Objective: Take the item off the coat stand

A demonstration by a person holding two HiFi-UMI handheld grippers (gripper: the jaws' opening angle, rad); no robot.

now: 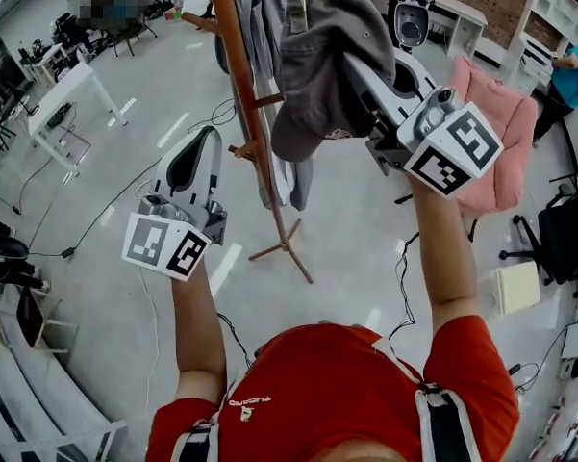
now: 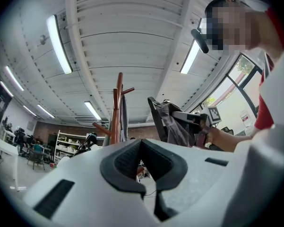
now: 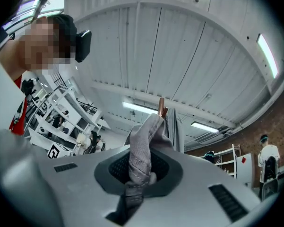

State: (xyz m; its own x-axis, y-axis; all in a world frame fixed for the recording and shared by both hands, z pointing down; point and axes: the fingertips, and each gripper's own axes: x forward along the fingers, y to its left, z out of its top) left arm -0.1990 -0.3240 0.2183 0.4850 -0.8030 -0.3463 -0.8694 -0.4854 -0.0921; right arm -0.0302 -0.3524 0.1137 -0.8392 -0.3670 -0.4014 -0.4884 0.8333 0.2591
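Note:
A grey cap (image 1: 322, 65) hangs in the air just right of the wooden coat stand (image 1: 245, 114), clear of its pegs. My right gripper (image 1: 358, 70) is shut on the cap. In the right gripper view a fold of the cap's fabric (image 3: 144, 145) is pinched between the pads, and the stand's top (image 3: 161, 107) shows behind it. My left gripper (image 1: 207, 135) is lower, left of the stand, shut and holding nothing. From the left gripper view, the cap (image 2: 172, 122) and the stand (image 2: 116, 112) lie beyond its closed tips (image 2: 142, 143).
Grey garments (image 1: 260, 17) still hang on the stand. A pink armchair (image 1: 495, 133) stands behind my right gripper, and a white table (image 1: 67, 94) is at the far left. Cables run over the floor. A person in teal (image 1: 567, 75) stands by the shelves at the far right.

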